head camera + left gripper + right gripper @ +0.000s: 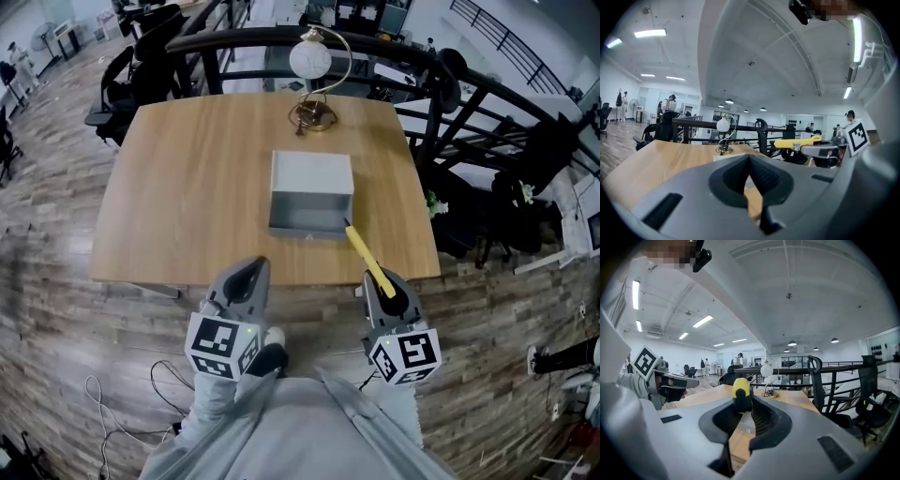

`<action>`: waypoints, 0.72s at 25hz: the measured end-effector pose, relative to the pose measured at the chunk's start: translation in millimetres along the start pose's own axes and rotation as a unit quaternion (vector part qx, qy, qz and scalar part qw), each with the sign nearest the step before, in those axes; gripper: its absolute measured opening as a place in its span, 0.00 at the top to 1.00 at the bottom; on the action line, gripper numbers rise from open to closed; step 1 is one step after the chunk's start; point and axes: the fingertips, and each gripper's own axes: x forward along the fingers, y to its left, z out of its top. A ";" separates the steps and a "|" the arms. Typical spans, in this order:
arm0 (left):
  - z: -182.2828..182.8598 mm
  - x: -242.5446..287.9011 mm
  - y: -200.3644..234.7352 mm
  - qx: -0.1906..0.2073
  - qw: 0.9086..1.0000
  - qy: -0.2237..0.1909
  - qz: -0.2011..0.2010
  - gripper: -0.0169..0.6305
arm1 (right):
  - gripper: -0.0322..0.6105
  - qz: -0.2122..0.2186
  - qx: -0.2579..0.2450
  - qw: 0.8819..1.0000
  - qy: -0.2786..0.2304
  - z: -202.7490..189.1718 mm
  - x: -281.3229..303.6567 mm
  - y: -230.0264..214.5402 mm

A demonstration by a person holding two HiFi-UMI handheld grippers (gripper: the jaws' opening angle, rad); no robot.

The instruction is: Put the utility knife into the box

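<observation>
- Head view: the right gripper (pixel 380 281) clamps the yellow utility knife (pixel 367 260), whose tip is at the near right corner of the grey box (pixel 305 225).
- Only the left gripper view shows the left gripper (pixel 750 161) pressed together, empty.

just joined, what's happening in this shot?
A person stands at a wooden table with a gripper in each hand. The right gripper has its jaws shut on a yellow utility knife, whose far end points at the near right corner of the open grey box. The knife is not in the box yet. The left gripper hangs at the table's near edge, jaws together, holding nothing.
</observation>
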 end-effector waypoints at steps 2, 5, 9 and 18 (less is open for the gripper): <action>3.2 8.9 18.2 -0.001 1.000 0.001 -0.002 0.95 | 0.84 -0.005 0.000 1.000 0.003 3.5 17.7 1.6; 5.9 20.0 40.0 -0.001 1.000 0.004 -0.009 0.95 | 0.84 -0.012 0.000 1.000 0.007 7.1 40.2 5.7; 4.8 33.1 55.8 -0.003 1.000 0.010 -0.019 0.95 | 0.84 -0.020 0.002 1.000 0.010 9.2 57.9 9.0; -5.1 53.5 69.5 -0.010 0.999 0.026 -0.029 0.95 | 0.84 -0.030 0.003 0.999 0.025 5.8 77.0 -0.8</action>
